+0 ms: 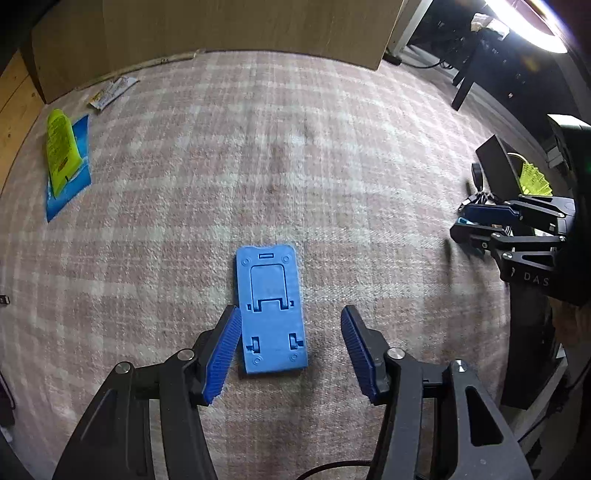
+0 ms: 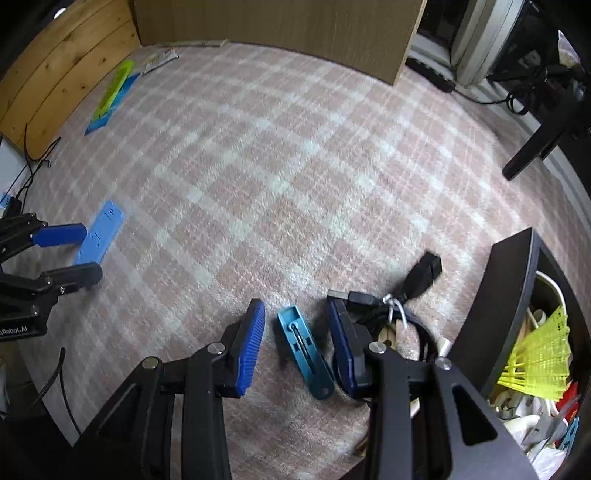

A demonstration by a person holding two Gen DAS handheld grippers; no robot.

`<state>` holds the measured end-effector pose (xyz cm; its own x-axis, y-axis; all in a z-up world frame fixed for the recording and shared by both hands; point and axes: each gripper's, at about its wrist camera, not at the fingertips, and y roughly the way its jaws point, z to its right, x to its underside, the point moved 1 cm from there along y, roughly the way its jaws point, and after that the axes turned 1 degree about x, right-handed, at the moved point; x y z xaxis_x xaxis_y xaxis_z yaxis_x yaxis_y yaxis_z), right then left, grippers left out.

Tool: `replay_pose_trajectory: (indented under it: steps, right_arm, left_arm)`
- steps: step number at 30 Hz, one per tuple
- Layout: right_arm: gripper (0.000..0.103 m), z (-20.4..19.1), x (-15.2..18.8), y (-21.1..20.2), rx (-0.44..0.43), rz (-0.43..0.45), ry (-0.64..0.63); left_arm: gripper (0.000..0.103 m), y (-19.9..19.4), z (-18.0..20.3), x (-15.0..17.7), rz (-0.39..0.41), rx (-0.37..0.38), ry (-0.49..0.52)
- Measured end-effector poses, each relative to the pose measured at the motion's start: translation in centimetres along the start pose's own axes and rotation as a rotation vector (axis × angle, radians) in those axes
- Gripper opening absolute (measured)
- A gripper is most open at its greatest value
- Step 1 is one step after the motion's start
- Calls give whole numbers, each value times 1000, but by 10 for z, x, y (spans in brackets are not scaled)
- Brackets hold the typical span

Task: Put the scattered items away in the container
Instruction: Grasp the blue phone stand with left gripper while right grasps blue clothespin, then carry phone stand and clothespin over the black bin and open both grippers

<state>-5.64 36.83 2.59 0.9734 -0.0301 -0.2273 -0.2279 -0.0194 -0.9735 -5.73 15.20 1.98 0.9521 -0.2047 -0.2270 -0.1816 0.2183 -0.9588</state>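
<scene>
A light blue phone stand (image 1: 271, 310) lies flat on the checked carpet. My left gripper (image 1: 291, 312) points down over it, open; the stand sits between the fingers, hard against the left pad (image 1: 221, 350) and apart from the right one. In the right wrist view a teal clip-like piece (image 2: 304, 354) lies on the carpet between the fingers of my right gripper (image 2: 295, 306), which is open with a gap on the left side. The black container (image 2: 509, 295) stands just right of it, holding yellow and white items. My left gripper (image 2: 90, 253) shows at the far left.
A tied black cable bundle (image 2: 406, 295) lies between the right finger and the container. A yellow-green tube (image 1: 61, 155) on a blue packet and a sachet (image 1: 110, 92) lie far left. A wooden panel (image 1: 221, 29) bounds the carpet behind; a black chair leg (image 2: 532, 147) stands at right.
</scene>
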Motion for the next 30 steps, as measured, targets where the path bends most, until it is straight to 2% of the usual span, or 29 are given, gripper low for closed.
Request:
replay_pose_trajectory:
  steps: [6, 9, 12, 15, 18, 21, 25, 30]
  right_arm:
    - [36, 8, 4, -2, -5, -16, 6]
    - [36, 16, 4, -5, -9, -21, 21]
    - [30, 20, 5, -3, 25, -29, 24]
    - [16, 22, 5, -5, -14, -32, 40]
    - [12, 21, 3, -5, -9, -26, 43]
    - [12, 24, -1, -5, -23, -18, 72]
    - [12, 28, -6, -8, -14, 0, 107]
    - [12, 34, -14, -19, -15, 39, 145]
  left_arm:
    - [52, 5, 12, -1, 1, 7, 5]
    - [52, 5, 16, 9, 4, -5, 18]
    - [50, 1, 14, 21, 8, -9, 22]
    - [41, -3, 14, 39, 17, -34, 21]
    - [30, -7, 3, 51, 20, -60, 15]
    - [6, -7, -15, 56, 18, -71, -18]
    - [4, -9, -31, 64, 16, -50, -48]
    - [4, -11, -45, 59, 24, -38, -65]
